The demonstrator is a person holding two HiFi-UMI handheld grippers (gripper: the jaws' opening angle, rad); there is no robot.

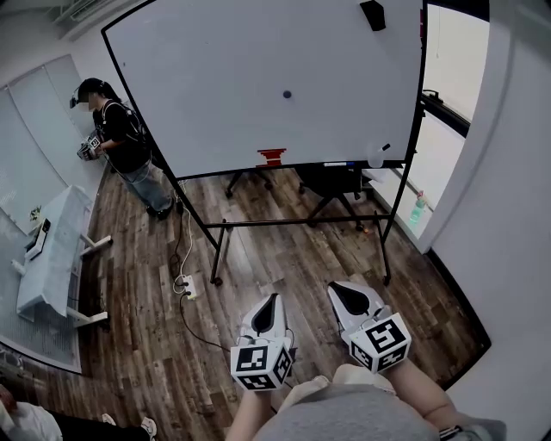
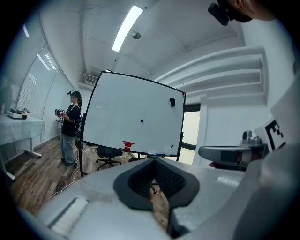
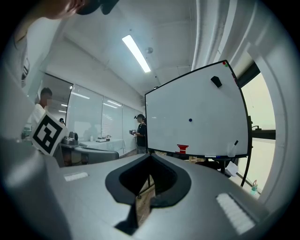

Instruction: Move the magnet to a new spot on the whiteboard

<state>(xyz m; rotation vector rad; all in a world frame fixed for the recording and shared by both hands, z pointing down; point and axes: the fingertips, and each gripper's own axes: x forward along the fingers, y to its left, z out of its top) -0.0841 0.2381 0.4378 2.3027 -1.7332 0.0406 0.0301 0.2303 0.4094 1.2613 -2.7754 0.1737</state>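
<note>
A small dark round magnet (image 1: 287, 94) sticks near the middle of the big whiteboard (image 1: 215, 86), which stands on a black frame across the wooden floor. It also shows as a dot in the left gripper view (image 2: 142, 121) and the right gripper view (image 3: 190, 120). My left gripper (image 1: 274, 298) and right gripper (image 1: 335, 287) are held low and close to my body, far short of the board. Both point toward it. Each is shut with nothing between its jaws, as the left gripper (image 2: 153, 160) and right gripper (image 3: 150, 156) show in their own views.
A black eraser (image 1: 373, 15) sits at the board's upper right, and a red object (image 1: 271, 156) on its lower ledge. A person (image 1: 120, 142) stands at the left near a white table (image 1: 56, 250). A cable and power strip (image 1: 185, 284) lie on the floor. A wall is close on the right.
</note>
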